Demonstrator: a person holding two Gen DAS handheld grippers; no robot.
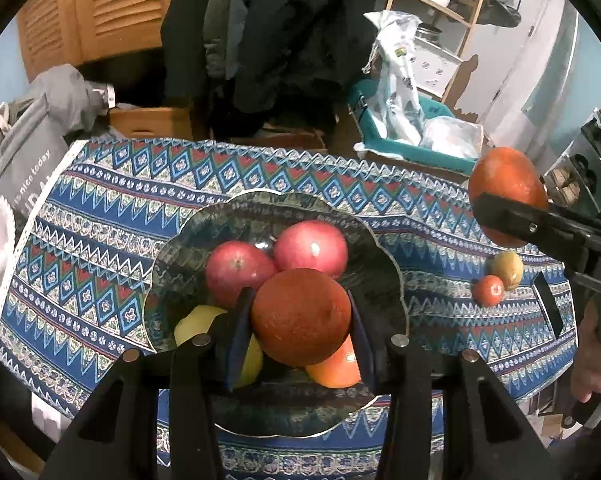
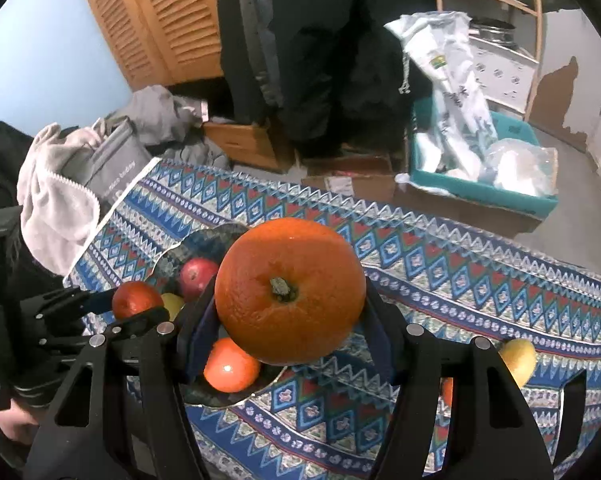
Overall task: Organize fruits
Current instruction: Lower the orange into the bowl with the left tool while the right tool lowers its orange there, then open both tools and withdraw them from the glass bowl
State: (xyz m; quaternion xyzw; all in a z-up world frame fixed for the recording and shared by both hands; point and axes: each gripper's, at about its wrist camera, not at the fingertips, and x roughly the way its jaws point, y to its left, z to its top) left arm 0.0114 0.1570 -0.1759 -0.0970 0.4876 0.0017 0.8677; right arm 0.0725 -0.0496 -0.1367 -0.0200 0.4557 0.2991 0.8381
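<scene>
My left gripper (image 1: 300, 300) is shut on a dark red-orange fruit (image 1: 300, 320) just above a dark glass bowl (image 1: 260, 198). In the bowl lie two red apples (image 1: 238, 272) (image 1: 310, 248), a yellow fruit (image 1: 202, 322) and an orange (image 1: 336, 370). My right gripper (image 2: 290, 292) is shut on a large orange (image 2: 288, 280), stem facing the camera, over the bowl's right edge (image 2: 204, 240). The left wrist view shows that orange (image 1: 504, 184) at the right, above the cloth. The right wrist view shows the left gripper (image 2: 132, 306) with its fruit (image 2: 136, 298).
A blue patterned cloth (image 1: 112, 216) covers the table. To the right of the bowl lie a small red fruit (image 1: 488, 290) and a yellow-green one (image 1: 507, 269). Beyond the table are cardboard boxes, a teal bin (image 2: 480, 188) with bags, grey clothes and a person's dark-clad legs.
</scene>
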